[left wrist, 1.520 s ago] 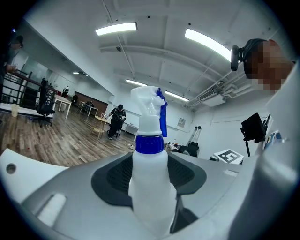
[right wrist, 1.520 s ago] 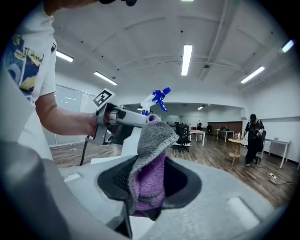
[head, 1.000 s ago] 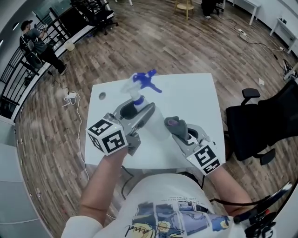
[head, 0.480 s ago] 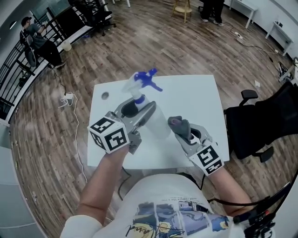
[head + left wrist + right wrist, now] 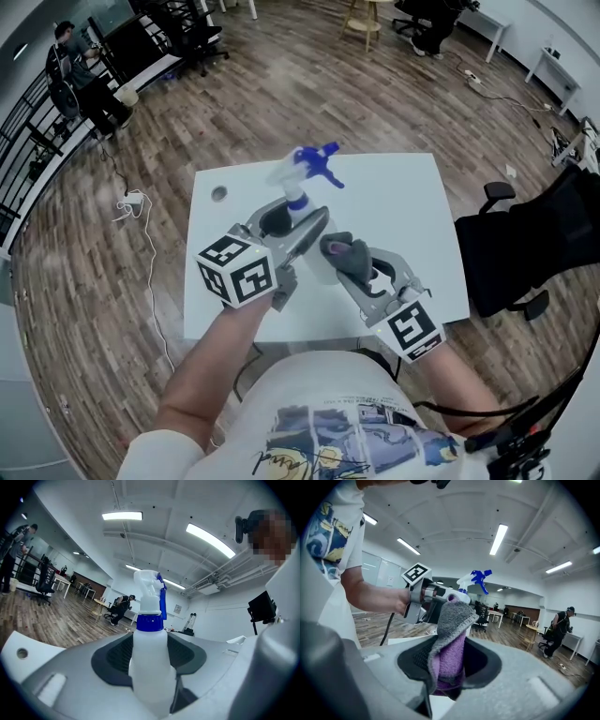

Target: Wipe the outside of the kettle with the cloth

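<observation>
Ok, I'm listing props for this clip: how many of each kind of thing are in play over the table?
Bottle: 1
Cloth: 1
Tongs: 2 (left tongs, right tongs)
Total: 4

**An open-plan office around us**

We stand at a small white table (image 5: 412, 187) on a wide wood-plank floor (image 5: 281, 84). Right of the table is a black swivel office chair (image 5: 520, 248). Left of the table, a power strip (image 5: 131, 200) lies on the floor with its cable. Far beyond the table we see white desks (image 5: 492, 14), and a seated person (image 5: 118, 607) works at one of them. Far to the table's left, a standing person (image 5: 80, 75) is beside a black metal railing (image 5: 23, 141). Overhead we find long ceiling light panels (image 5: 122, 515) and exposed pipes (image 5: 218, 576). Glass partitions (image 5: 379, 576) close off one side of the room.
</observation>
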`<action>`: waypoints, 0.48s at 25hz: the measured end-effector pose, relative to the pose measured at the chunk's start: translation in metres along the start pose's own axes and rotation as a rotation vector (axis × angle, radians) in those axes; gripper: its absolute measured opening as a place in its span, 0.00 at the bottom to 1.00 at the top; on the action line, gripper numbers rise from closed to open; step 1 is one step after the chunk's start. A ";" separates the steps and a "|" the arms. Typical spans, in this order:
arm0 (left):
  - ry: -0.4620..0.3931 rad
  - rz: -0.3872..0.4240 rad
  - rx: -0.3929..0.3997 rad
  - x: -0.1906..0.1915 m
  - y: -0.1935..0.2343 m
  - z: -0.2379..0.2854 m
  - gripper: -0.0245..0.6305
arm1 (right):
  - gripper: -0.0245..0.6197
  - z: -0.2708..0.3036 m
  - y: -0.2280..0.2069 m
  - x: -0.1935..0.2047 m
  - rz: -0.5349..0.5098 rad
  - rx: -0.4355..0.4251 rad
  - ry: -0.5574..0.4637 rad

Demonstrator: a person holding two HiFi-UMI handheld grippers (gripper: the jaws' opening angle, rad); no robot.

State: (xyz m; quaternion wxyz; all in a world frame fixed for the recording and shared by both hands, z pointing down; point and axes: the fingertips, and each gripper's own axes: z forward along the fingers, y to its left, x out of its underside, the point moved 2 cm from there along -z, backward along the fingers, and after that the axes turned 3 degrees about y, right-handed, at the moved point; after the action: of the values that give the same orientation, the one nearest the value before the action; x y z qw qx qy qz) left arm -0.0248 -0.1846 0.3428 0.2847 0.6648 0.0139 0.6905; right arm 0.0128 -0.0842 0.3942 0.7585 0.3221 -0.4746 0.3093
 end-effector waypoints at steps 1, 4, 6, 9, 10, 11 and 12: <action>-0.001 0.000 0.000 -0.001 0.002 -0.002 0.37 | 0.24 0.002 0.004 0.004 0.007 0.005 0.007; -0.010 -0.009 0.003 -0.005 0.009 -0.011 0.37 | 0.24 0.008 0.016 0.019 0.035 0.014 0.039; -0.018 -0.012 0.006 -0.009 0.014 -0.018 0.37 | 0.24 0.013 0.023 0.030 0.047 0.020 0.069; -0.023 -0.005 0.012 -0.012 0.021 -0.026 0.37 | 0.24 0.021 0.033 0.048 0.070 0.028 0.115; -0.024 -0.002 0.014 -0.013 0.022 -0.027 0.37 | 0.24 0.024 0.035 0.054 0.078 0.030 0.130; -0.025 0.002 0.015 -0.014 0.024 -0.028 0.37 | 0.24 0.026 0.037 0.060 0.086 0.031 0.146; -0.025 0.006 0.015 -0.014 0.025 -0.028 0.37 | 0.24 0.027 0.039 0.066 0.093 0.031 0.163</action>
State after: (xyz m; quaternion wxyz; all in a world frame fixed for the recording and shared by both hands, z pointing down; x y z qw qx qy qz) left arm -0.0610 -0.2015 0.3364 0.2777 0.6756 0.0138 0.6828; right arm -0.0079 -0.0712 0.4717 0.7743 0.2851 -0.4208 0.3769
